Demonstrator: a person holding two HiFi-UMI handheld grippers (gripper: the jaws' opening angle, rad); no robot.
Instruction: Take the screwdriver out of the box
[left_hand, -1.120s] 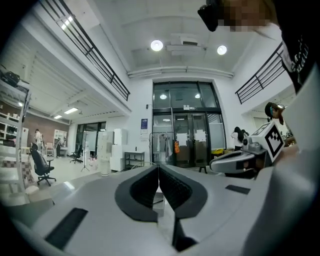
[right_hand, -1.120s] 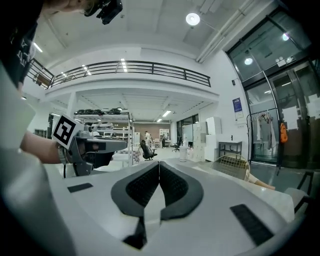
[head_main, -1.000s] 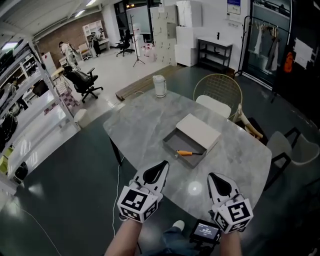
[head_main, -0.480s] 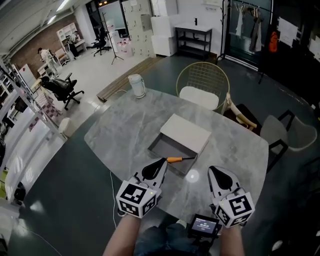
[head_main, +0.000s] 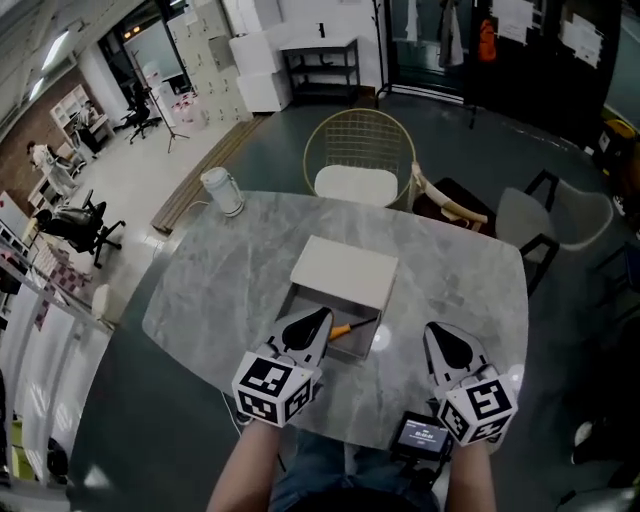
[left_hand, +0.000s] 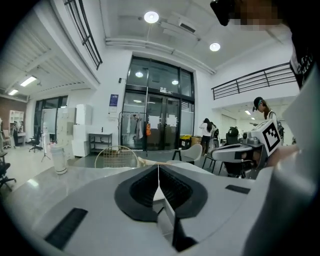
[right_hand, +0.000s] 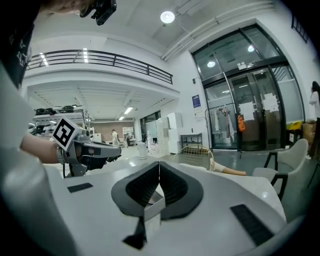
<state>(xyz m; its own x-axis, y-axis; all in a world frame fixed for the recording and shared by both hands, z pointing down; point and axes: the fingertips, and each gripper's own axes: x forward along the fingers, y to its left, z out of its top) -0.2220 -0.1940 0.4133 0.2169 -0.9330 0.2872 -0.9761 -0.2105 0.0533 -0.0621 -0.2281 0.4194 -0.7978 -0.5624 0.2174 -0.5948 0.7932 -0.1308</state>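
L gripper (head_main: 312, 322) clenched, jaws meeting tip to tip w/ nothing between them. It hovers over the near-left corner of the open grey box (head_main: 291, 297). R gripper (head_main: 443, 340) likewise closed and empty, above bare marble table (head_main: 210, 290), just right of the box. Orange-handled screwdriver (head_main: 343, 328) lies inside the box near its front wall, beside my L tips. Box's pale lid (head_main: 345, 272) covers the far half.

The left tongs (head_main: 314, 320) are covering the box's (head_main: 368, 345) near-left corner and the butt of the screwdriver's (head_main: 350, 326) handle. The pale lid (head_main: 345, 268) is hiding the box's far part. The screwdriver's tip is showing too small to tell.
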